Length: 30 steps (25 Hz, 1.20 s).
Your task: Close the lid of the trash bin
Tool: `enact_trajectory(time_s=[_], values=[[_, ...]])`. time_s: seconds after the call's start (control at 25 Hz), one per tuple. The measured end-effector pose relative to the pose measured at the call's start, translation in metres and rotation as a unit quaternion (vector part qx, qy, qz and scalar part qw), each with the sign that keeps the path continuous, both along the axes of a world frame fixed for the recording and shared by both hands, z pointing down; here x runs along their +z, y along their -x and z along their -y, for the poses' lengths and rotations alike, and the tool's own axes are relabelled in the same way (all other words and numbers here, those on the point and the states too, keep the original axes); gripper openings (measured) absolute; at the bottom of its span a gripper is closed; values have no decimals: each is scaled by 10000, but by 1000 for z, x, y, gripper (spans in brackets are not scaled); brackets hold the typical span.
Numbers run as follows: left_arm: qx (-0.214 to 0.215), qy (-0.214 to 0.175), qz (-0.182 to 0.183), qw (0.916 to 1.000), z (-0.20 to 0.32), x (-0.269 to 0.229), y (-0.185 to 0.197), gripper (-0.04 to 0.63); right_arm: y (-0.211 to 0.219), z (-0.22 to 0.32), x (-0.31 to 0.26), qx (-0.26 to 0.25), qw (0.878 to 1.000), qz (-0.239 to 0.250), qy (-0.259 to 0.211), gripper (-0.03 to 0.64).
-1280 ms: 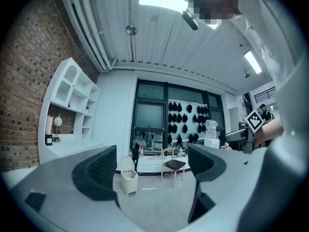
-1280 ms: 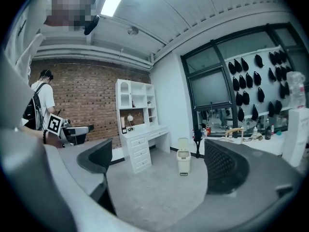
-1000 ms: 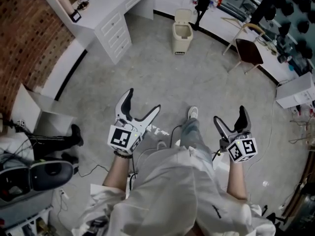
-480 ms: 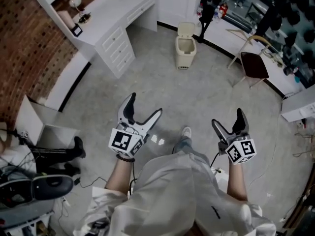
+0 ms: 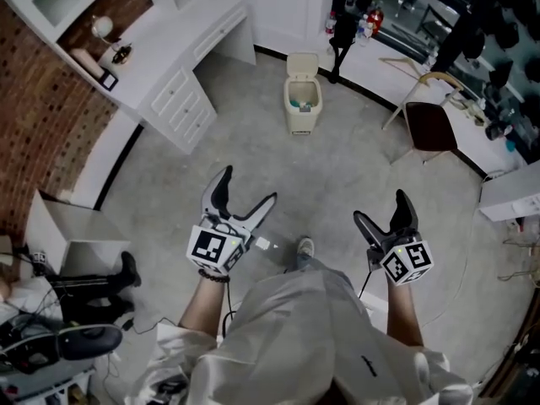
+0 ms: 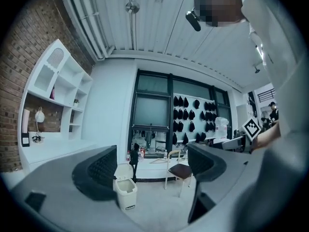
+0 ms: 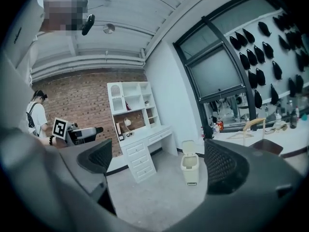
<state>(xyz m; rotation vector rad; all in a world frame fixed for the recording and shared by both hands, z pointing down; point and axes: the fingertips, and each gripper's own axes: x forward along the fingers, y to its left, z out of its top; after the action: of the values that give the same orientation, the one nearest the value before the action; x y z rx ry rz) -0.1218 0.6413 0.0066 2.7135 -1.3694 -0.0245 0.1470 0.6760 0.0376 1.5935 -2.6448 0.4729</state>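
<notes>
A cream pedal trash bin (image 5: 302, 99) stands on the grey floor far ahead, its lid tilted up and open. It also shows small in the left gripper view as the bin (image 6: 125, 191) and in the right gripper view as the bin (image 7: 189, 167). My left gripper (image 5: 246, 189) is held open at the lower middle, well short of the bin. My right gripper (image 5: 381, 211) is open too, to the right, with nothing between its jaws. Both are several steps away from the bin.
A white desk with drawers (image 5: 177, 57) runs along the left wall beside the bin. A chair with a dark seat (image 5: 430, 121) stands to the right of it. A white box (image 5: 59, 226) and cables lie at the left. The person's shoe (image 5: 305, 248) shows below.
The view has advanced toward the bin, which now sits lower and looks a little larger. Both grippers keep the same open stance in front of the person.
</notes>
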Motion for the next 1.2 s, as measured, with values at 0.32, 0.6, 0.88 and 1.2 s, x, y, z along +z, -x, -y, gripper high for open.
enact_trajectory(time_s=[0.32,0.6,0.88,1.2], values=[[-203,55,70,9998,68,3,-50,437,-44,71,15,-304,9994,128,137,581],[-354,77,92,9993,92,8,-54,437,-52,101,21,-395,9989,172,171,580],[-282,9,84,9996,127,9,-58,437,-53,132,18,-332,9992,230,61,580],[-191,-31,54,9998,212,9,-54,437,-46,212,16,-289,9993,238,14,580]])
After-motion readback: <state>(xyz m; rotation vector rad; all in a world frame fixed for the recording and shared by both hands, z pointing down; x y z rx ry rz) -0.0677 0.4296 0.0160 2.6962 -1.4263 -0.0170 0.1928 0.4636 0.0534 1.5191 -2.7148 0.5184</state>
